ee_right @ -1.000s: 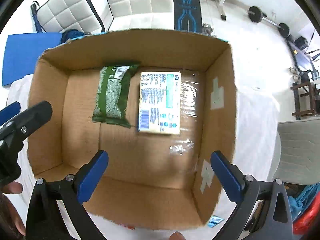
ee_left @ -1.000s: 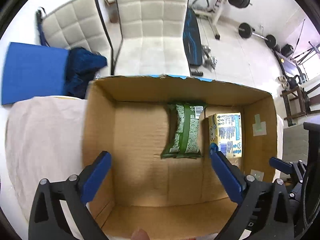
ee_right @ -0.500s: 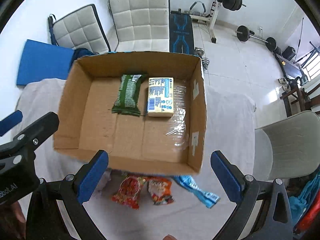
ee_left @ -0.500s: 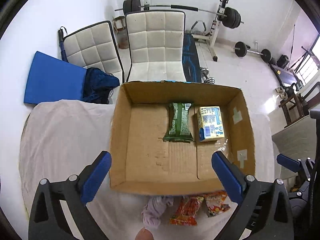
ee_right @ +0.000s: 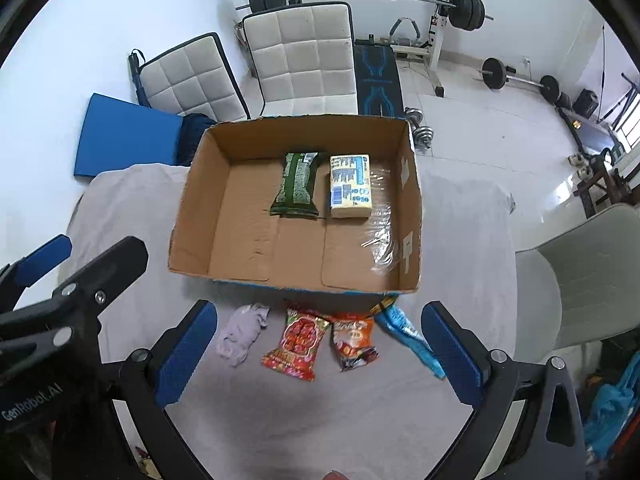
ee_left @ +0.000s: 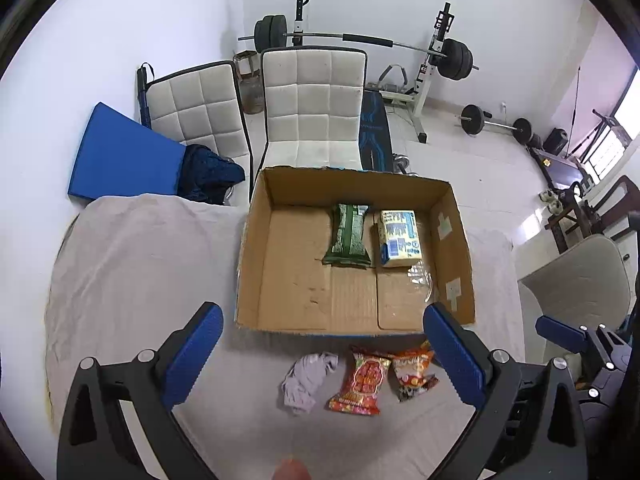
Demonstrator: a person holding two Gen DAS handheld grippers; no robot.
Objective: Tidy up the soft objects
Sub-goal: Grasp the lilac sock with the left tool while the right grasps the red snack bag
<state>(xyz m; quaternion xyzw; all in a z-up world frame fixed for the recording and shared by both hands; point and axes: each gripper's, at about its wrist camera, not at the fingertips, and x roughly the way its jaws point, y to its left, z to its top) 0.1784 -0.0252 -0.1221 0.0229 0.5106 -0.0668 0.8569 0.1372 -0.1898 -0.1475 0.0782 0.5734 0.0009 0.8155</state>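
An open cardboard box (ee_left: pixel 256 216) (ee_right: pixel 188 216) stands on the cloth-covered table. Inside lie a green packet (ee_left: pixel 347 236) (ee_right: pixel 298 186) and a yellow tissue pack (ee_left: pixel 399 239) (ee_right: pixel 351 186). In front of the box lie a pale crumpled cloth (ee_left: pixel 306 380) (ee_right: pixel 242 334), a red snack packet (ee_left: pixel 362 384) (ee_right: pixel 298 340), an orange snack packet (ee_left: pixel 412 368) (ee_right: pixel 354 338) and a blue packet (ee_right: pixel 412 338). My left gripper (ee_left: pixel 320 356) and right gripper (ee_right: pixel 316 352) are both open and empty, held above the loose items.
Two white padded chairs (ee_left: pixel 316 112) and a blue mat (ee_left: pixel 124 156) stand behind the table. Gym weights and a bench (ee_left: pixel 376 80) fill the back of the room. A beige chair (ee_right: pixel 592 280) stands on the right. The left gripper shows in the right wrist view (ee_right: pixel 60 292).
Both grippers have pulled back and up from over the box. The whole box and the loose items in front of it have come into view. Both stayed open.
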